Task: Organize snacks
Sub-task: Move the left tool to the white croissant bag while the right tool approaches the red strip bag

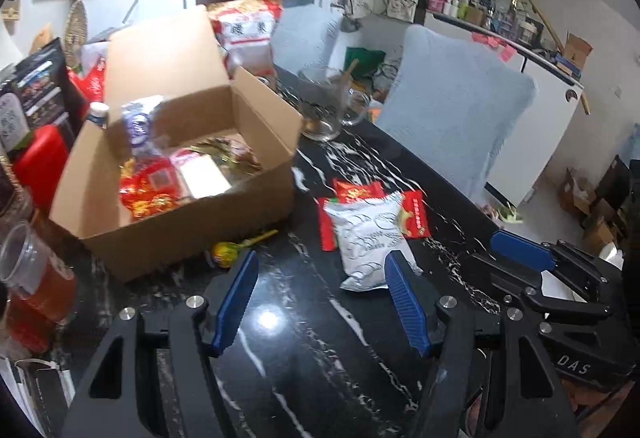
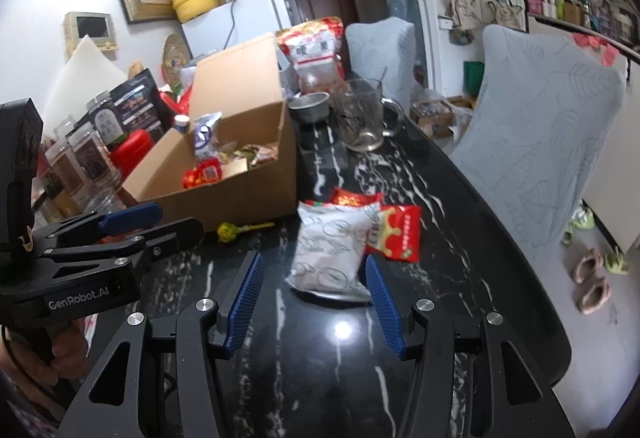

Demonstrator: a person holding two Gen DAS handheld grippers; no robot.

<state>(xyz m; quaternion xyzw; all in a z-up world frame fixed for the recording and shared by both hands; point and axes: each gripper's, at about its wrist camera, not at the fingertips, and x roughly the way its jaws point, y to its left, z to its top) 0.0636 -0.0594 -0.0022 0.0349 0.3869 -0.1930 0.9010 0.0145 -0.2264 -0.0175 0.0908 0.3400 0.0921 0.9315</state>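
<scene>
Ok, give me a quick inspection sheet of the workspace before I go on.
Surface: black marble table, glossy.
Job's things: white snack bag atop red packets; lollipop by the open cardboard box, which holds snacks.
Clutter: glass mug, metal bowl, jars.
Grippers: left gripper and right gripper open, empty.
Cables: nothing seen on the table.
Surroundings: covered chairs, fridge.

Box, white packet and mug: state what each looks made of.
Box: plain brown corrugated cardboard, matte, with folded flaps and raw edges. White packet: thin plastic or foil film, printed, puffy and crinkled with a crimped end seam; a light sheen. Mug: clear glass, probably, since the table shows through it; glossy, with a handle.
</scene>
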